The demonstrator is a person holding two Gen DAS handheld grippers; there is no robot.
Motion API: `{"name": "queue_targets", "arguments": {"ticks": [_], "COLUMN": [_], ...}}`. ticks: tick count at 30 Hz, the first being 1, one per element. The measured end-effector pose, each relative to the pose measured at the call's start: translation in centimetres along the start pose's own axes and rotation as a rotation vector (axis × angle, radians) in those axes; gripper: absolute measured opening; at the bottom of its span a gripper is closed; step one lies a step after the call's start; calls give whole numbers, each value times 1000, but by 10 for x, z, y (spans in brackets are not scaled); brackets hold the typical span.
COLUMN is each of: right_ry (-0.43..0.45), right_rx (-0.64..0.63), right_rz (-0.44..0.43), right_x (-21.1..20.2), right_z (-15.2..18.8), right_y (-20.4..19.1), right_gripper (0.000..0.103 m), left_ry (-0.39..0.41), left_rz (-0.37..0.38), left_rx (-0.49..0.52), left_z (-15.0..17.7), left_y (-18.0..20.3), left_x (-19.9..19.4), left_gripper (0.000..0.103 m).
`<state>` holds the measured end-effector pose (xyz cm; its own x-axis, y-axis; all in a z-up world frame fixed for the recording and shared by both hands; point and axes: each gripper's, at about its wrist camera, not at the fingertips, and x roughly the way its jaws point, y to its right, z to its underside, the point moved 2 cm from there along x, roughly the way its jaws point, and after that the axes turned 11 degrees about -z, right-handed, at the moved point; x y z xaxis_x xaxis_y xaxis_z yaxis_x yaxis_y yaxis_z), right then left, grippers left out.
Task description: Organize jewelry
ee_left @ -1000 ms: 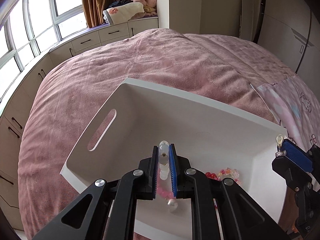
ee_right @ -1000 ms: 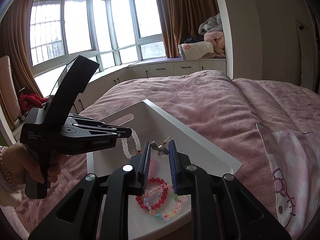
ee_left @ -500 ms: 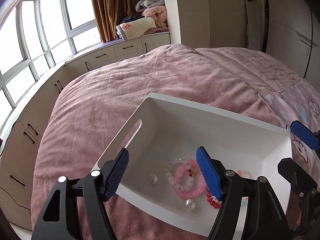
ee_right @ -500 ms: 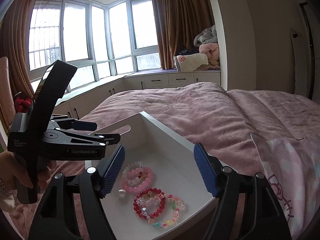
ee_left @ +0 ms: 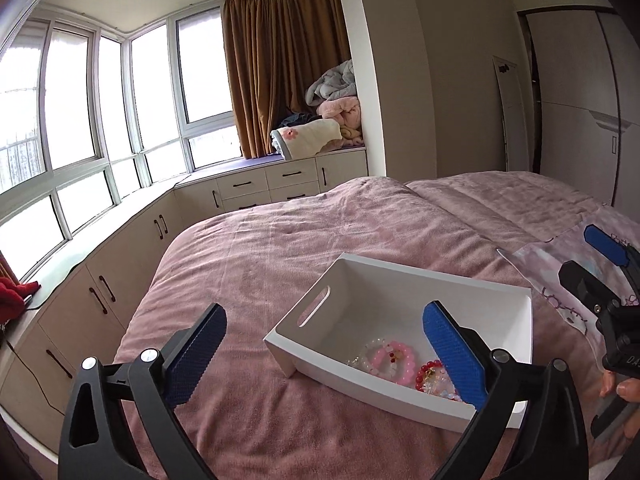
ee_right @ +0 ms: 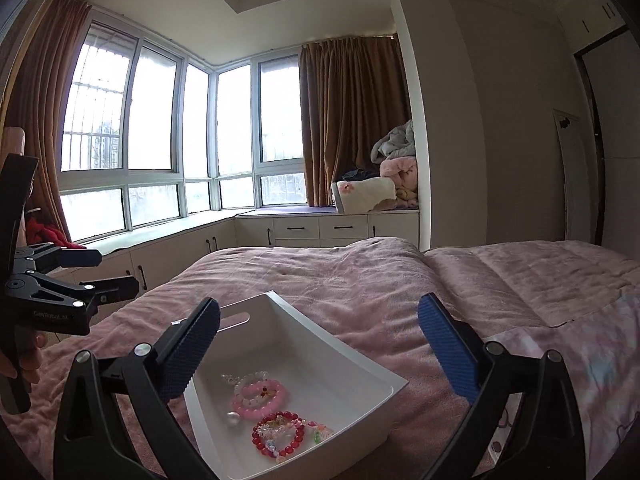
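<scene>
Left wrist view: the left gripper [ee_left: 324,354] hangs above the bed [ee_left: 280,248], its fingers [ee_left: 454,354] spread wide with nothing between them. The white tray [ee_left: 400,276] sits on the pink cover with bare bedding on every side; a pink bracelet [ee_left: 394,362] and a red bracelet [ee_left: 430,374] lie at its near end. A second ago these fingers were clamped on the pink beads.

Right wrist view: the right gripper [ee_right: 320,348] is likewise wide apart and holds nothing, having been pinched shut on a clasp before. The tray, bracelets and a loose pearl [ee_right: 233,419] lie below. The other gripper's body reads "GenRobot.AI".
</scene>
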<state>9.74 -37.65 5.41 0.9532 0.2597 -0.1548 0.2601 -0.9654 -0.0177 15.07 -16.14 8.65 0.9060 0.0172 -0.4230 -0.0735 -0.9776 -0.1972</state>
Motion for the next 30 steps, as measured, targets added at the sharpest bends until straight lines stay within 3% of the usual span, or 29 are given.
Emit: {"name": "queue_targets", "arguments": {"ticks": [3,7,9,18,30], "right_ry": [-60,-166,-201,-266,-277], "right_rx": [-83,-99,-97,-12,-43], "right_rz": [-5,-54,-58,-63,-74], "right_x": [-7,-13,-18,-21,-21], "right_z": [7,15,19,61,78], "right_y": [-11,-15,-16,-6,-10], "right_gripper": [98,98,98,98,98], "left_ry": [-22,-20,-16,-51,-103], "left_rz": [7,29,-8,-25,25], "left_rx": [-79,-153,-160,-91,-90], "left_z": [12,38,53,109,136], "left_y": [-9,-15,-13,26,57], "left_x": [-8,-14,-14,-11,-2], "left_gripper": [99,99,99,99,99]}}
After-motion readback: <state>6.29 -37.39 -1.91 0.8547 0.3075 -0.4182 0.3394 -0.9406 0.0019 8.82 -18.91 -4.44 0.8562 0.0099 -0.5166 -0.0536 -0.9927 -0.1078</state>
